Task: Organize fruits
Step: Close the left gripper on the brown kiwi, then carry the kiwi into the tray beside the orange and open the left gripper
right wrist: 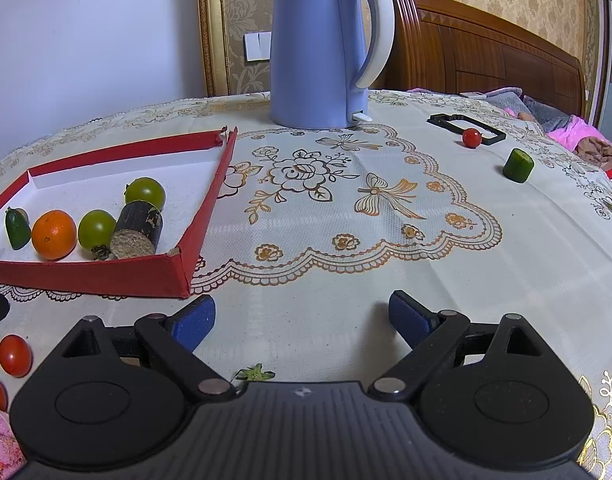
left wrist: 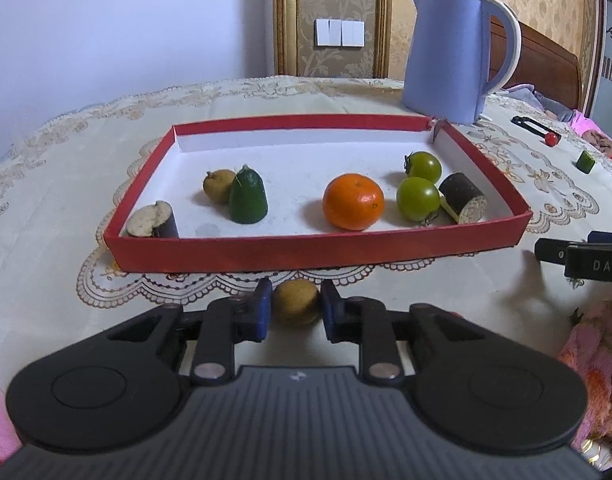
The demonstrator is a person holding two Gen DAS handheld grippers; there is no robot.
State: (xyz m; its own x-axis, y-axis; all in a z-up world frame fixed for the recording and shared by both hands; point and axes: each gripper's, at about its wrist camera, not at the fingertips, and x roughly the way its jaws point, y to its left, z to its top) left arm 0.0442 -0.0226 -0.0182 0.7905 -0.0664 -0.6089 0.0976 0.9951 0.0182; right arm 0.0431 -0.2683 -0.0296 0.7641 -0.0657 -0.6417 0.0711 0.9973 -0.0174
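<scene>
My left gripper (left wrist: 296, 304) is shut on a small brown longan (left wrist: 296, 307) just in front of the red tray (left wrist: 306, 250). In the tray lie an orange (left wrist: 353, 201), two green tomatoes (left wrist: 417, 199), a green cucumber piece (left wrist: 248, 195), another longan (left wrist: 218, 186) and two dark sugarcane pieces (left wrist: 463, 197). My right gripper (right wrist: 302, 320) is open and empty over the bare cloth, right of the tray (right wrist: 202, 220). Red cherry tomatoes (right wrist: 14, 355) lie at its left. A red tomato (right wrist: 471, 137) and a cucumber piece (right wrist: 517, 165) lie far right.
A blue kettle (right wrist: 319, 48) stands behind the tray. A black frame (right wrist: 465, 126) lies at the back right. A green stem (right wrist: 254, 374) lies under my right gripper. The right gripper's black finger (left wrist: 581, 258) shows in the left wrist view. A bed is beyond the table's right edge.
</scene>
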